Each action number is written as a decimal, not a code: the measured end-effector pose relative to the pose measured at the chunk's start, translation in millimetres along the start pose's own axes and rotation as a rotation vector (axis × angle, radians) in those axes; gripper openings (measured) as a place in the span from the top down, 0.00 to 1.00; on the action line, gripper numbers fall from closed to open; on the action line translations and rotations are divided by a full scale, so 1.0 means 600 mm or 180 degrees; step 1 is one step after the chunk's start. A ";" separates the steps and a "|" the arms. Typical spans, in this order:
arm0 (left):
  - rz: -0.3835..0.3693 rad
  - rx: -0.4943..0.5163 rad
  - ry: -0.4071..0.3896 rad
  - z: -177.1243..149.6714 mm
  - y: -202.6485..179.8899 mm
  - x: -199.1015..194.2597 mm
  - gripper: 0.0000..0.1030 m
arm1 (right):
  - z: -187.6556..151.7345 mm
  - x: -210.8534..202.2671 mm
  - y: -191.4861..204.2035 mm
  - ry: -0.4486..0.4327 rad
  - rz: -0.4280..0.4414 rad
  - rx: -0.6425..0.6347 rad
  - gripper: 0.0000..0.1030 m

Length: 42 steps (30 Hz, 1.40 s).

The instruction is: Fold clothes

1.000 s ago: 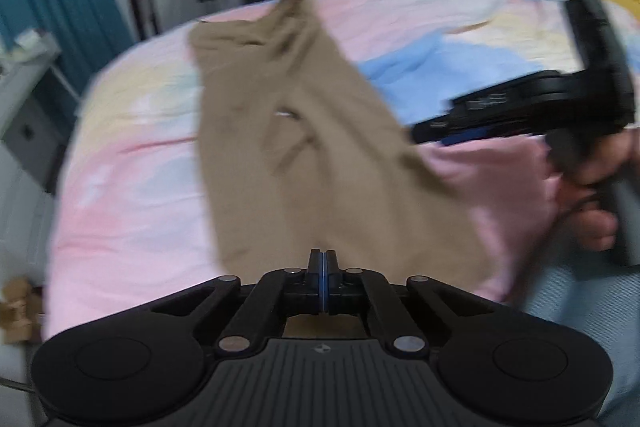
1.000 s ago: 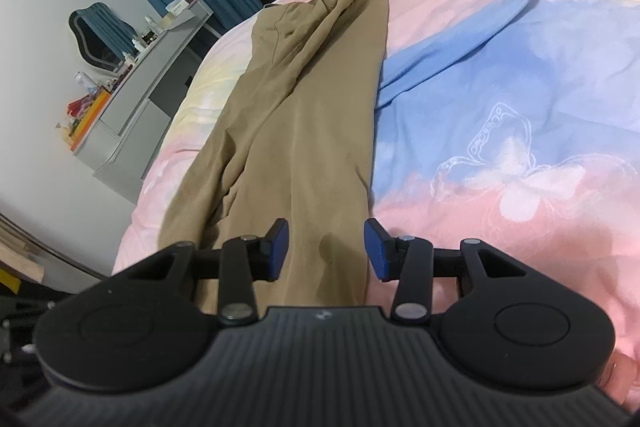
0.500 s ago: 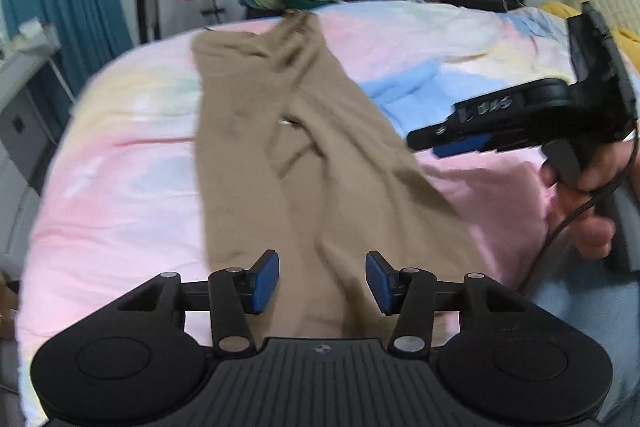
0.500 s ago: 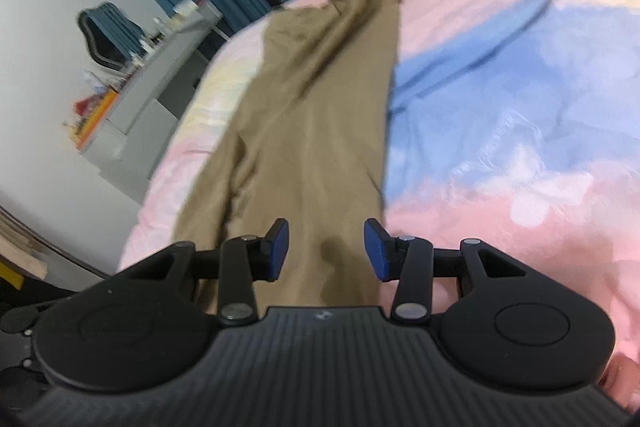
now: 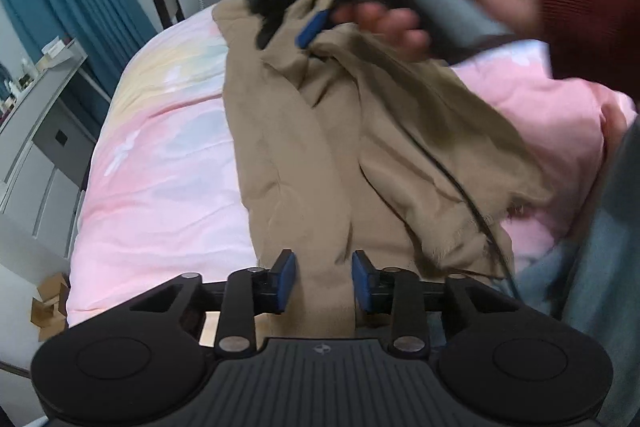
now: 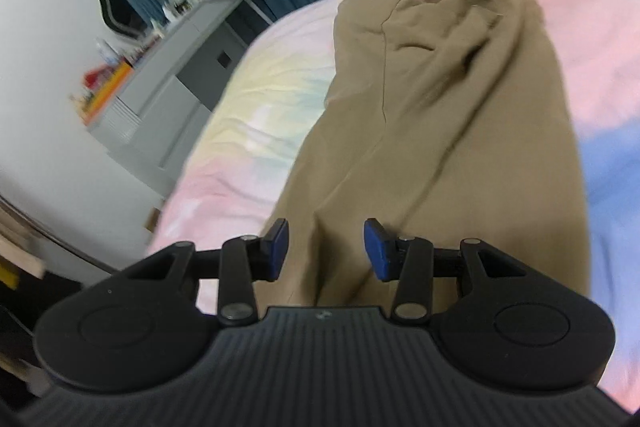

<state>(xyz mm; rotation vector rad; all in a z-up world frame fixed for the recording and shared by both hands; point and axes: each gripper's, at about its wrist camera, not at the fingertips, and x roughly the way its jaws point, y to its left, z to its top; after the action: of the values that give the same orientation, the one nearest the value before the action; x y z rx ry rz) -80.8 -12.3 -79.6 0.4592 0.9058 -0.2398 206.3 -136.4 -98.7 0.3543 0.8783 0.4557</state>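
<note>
Pastel bedspread (image 5: 160, 163), tan trousers (image 5: 304, 155) laid lengthwise.
Your left gripper (image 5: 323, 281) is closing around a trouser fold, pads not pressing; your right gripper (image 6: 326, 249) hangs spread, empty.

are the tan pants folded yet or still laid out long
Not folded: the tan pants lie lengthwise on the bed, rumpled, with one hem lying loosely over the other leg in the left wrist view.

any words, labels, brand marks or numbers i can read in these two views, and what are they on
No readable words or numbers in either view.
Small round emblem on the left gripper's black body: a logo mark, no letters legible.
The same emblem on the right gripper's body: too small to read.
Items on the grey dresser: too blurred to read any label.
Tan trousers and pastel bedspread: no print or tag visible.
</note>
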 end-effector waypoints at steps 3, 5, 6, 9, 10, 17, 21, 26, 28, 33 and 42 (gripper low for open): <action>0.0028 0.0033 0.0016 -0.003 -0.008 0.006 0.94 | -0.006 0.035 0.011 0.0003 -0.0061 -0.0319 0.56; 0.0028 -0.0004 0.0003 -0.002 -0.008 0.008 0.98 | -0.016 0.047 0.025 0.0003 -0.0142 -0.0563 0.56; 0.0017 -0.0041 -0.0007 0.000 -0.006 0.008 0.99 | -0.021 0.053 0.032 0.0004 -0.0185 -0.0683 0.56; -0.0019 -0.0117 -0.0084 0.002 -0.002 0.000 0.99 | -0.028 0.052 0.033 -0.0061 -0.0226 -0.0773 0.69; -0.0035 -0.0121 -0.0124 0.003 -0.003 -0.006 0.99 | -0.025 0.047 0.027 -0.0066 -0.0223 -0.0715 0.82; -0.0247 -0.0275 -0.0408 0.023 -0.010 -0.054 1.00 | 0.001 -0.030 -0.012 -0.0349 -0.0088 -0.0318 0.96; -0.0475 -0.0278 -0.0518 0.037 -0.039 -0.082 1.00 | 0.003 -0.087 -0.045 -0.0548 -0.0067 -0.0047 0.96; -0.0647 -0.0280 -0.0255 0.041 -0.065 -0.036 0.99 | -0.016 -0.087 -0.095 -0.0446 -0.0165 0.0158 0.95; -0.0663 -0.0309 -0.0126 0.039 -0.063 -0.006 0.99 | -0.023 -0.077 -0.102 -0.0412 -0.0185 0.0171 0.94; -0.0698 -0.0291 -0.0087 0.033 -0.052 -0.004 0.67 | -0.038 -0.105 -0.107 -0.0418 -0.0047 0.0324 0.92; -0.1268 -0.0800 -0.0625 0.022 0.073 -0.051 0.27 | -0.130 -0.256 -0.103 -0.0494 0.0061 0.0371 0.30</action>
<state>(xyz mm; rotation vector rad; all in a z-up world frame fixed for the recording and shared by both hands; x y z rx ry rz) -72.9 20.0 -35.6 0.0167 0.8150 -0.5181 73.6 -259.9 -74.0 0.4989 0.7525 0.3901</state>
